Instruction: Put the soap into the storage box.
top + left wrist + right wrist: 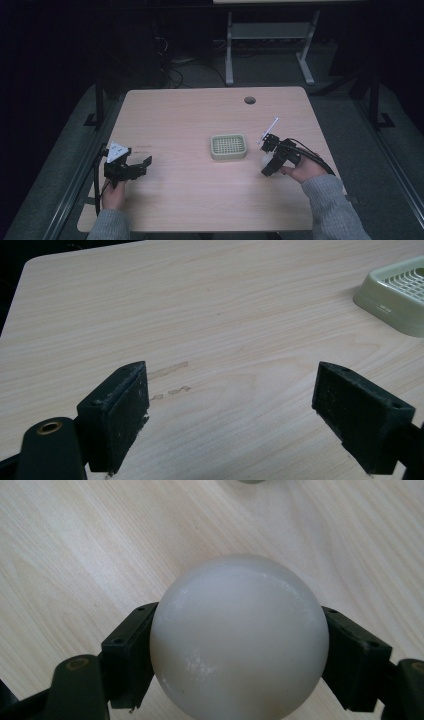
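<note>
Right gripper [235,645] clamped on smooth white round soap ball [239,637]; left gripper [230,410] spread apart over pale wooden table [190,115], near green slotted soap dish [228,146].

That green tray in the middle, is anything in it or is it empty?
Empty: from above, the green tray shows only its bare grid. The white ball sits between the right gripper's fingers.

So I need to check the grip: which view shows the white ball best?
The right gripper view: the white ball sits large between both jaws. In the high view it is a pale blur at the right gripper.
</note>
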A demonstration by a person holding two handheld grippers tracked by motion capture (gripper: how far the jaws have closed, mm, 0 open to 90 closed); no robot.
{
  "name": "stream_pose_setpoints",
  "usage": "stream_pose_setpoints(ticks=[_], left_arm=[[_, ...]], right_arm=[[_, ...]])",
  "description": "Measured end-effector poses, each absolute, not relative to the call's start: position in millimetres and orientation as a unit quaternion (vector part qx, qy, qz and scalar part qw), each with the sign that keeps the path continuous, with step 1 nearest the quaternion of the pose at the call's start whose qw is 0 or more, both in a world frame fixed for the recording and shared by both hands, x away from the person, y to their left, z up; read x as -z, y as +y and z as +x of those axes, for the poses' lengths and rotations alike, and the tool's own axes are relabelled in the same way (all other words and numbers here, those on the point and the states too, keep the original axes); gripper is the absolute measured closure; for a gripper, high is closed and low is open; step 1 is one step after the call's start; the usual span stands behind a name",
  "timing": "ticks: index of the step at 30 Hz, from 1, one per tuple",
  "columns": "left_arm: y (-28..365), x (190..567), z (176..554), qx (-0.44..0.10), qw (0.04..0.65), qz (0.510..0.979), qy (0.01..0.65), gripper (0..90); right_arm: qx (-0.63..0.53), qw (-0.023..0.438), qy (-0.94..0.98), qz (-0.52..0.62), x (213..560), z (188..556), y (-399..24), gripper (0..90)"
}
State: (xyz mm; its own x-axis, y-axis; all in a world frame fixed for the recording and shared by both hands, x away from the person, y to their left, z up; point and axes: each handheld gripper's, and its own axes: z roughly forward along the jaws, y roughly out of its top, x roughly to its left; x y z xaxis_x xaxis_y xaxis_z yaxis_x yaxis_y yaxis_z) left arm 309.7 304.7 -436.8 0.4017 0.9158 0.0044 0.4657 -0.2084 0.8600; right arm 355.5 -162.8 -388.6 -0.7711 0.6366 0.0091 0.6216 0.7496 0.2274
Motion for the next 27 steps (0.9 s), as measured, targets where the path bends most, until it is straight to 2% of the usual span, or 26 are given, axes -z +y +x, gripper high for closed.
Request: stream_pose_setpoints(ticks=[27], left_arm=[[306.7,435.9,308.6,-0.273,0.417,0.725,0.476,14.8]], right_arm=[[-0.13,0.032,0.934,0.33,364.7,371.3,-152.0,23.5]])
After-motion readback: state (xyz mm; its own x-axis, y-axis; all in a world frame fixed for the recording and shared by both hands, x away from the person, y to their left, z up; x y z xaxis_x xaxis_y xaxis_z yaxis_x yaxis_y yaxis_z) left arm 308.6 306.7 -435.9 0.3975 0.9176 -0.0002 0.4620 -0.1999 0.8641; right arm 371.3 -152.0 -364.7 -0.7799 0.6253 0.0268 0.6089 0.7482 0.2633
